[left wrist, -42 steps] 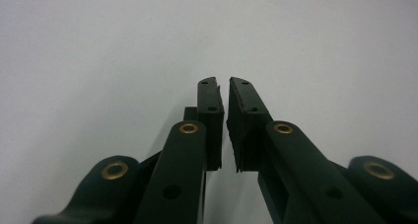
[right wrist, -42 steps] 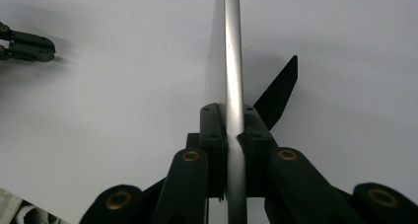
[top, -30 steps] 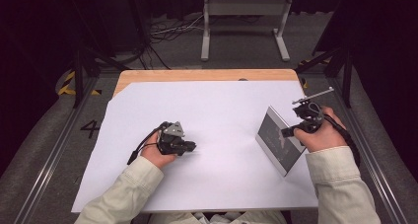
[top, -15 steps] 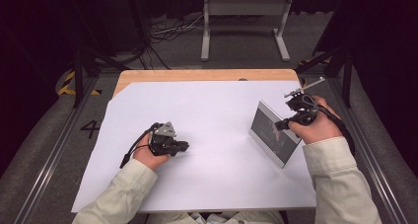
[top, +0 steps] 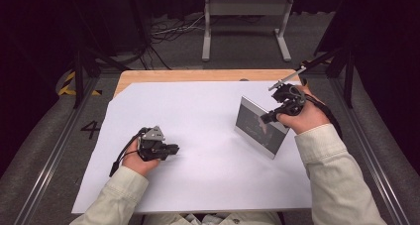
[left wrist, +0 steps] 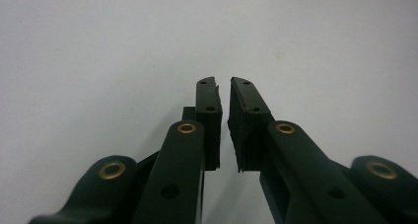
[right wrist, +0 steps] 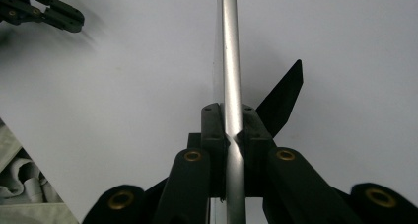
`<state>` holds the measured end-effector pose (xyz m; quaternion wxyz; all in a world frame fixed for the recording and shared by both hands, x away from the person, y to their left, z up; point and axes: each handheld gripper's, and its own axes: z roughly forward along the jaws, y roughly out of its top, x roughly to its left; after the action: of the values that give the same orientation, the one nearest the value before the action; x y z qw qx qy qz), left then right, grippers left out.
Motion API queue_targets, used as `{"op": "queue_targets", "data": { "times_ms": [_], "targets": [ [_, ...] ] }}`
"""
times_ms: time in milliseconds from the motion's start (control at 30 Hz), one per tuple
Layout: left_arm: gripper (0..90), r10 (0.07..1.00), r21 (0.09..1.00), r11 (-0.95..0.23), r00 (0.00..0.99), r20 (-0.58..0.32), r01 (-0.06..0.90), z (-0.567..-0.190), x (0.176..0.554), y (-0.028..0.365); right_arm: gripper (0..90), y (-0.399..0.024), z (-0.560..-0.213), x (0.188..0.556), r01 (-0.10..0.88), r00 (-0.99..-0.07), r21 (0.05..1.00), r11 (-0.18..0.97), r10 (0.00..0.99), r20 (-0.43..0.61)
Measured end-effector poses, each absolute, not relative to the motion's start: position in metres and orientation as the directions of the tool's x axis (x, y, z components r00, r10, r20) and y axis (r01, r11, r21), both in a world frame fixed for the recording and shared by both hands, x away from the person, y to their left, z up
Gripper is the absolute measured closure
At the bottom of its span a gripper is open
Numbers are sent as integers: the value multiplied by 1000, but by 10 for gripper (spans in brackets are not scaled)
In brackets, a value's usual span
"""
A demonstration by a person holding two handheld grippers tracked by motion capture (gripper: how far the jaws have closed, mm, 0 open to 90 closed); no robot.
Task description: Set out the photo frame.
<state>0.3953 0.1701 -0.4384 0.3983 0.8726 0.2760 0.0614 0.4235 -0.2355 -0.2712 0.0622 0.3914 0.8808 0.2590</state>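
The right gripper's (right wrist: 231,135) jaws pinch the silver edge of a picture frame (top: 260,127), the two black pads pressed against the metal rim from either side, with the frame's black back stand (right wrist: 281,98) jutting out beside them in the right gripper view. In the high view the right gripper (top: 270,117) holds the frame by its upper right corner, so that it stands tilted, its dark glass face turned toward the person, over the right part of a white sheet (top: 198,116) that covers a wooden table (top: 188,75). The left gripper's (left wrist: 224,81) jaws stand slightly apart with a narrow gap between the pads and nothing in it, pointed at the bare sheet. In the high view the left gripper (top: 171,148) sits low over the sheet's left half, well apart from the frame, its jaws aimed toward it. Both of the person's forearms wear pale sleeves (top: 327,160). No containers stand on the sheet.
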Motion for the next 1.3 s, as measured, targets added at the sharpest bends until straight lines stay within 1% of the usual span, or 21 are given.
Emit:
{"op": "queue_targets", "data": {
  "times_ms": [167,533,633,733,867,933,1033,1100,1300],
  "targets": [
    [828,548,729,-518,828,-119,447,-439,392,177,839,-223,-271,431,608,-738,511,608,670,82],
    [825,546,727,-519,829,-122,449,-439,394,178,839,-207,-271,440,494,-832,535,685,552,61],
    [825,543,727,-519,830,-127,450,-440,394,176,838,-205,-272,443,486,-843,537,690,531,80],
    [823,541,729,-515,831,-130,450,-440,395,176,839,-204,-272,444,455,-866,551,699,491,92],
    [823,539,729,-515,832,-134,451,-439,396,175,839,-198,-273,445,403,-897,548,733,436,76],
    [822,536,727,-518,834,-134,450,-439,397,176,839,-197,-274,446,394,-902,546,740,427,72],
    [818,537,726,-516,832,-139,455,-440,397,175,839,-193,-275,447,359,-920,541,760,385,70],
    [817,537,726,-516,832,-140,455,-440,397,175,839,-192,-276,448,354,-924,540,764,377,72],
    [813,540,722,-517,830,-141,459,-440,396,177,839,-186,-279,450,295,-948,530,795,311,61]
  ]
}}
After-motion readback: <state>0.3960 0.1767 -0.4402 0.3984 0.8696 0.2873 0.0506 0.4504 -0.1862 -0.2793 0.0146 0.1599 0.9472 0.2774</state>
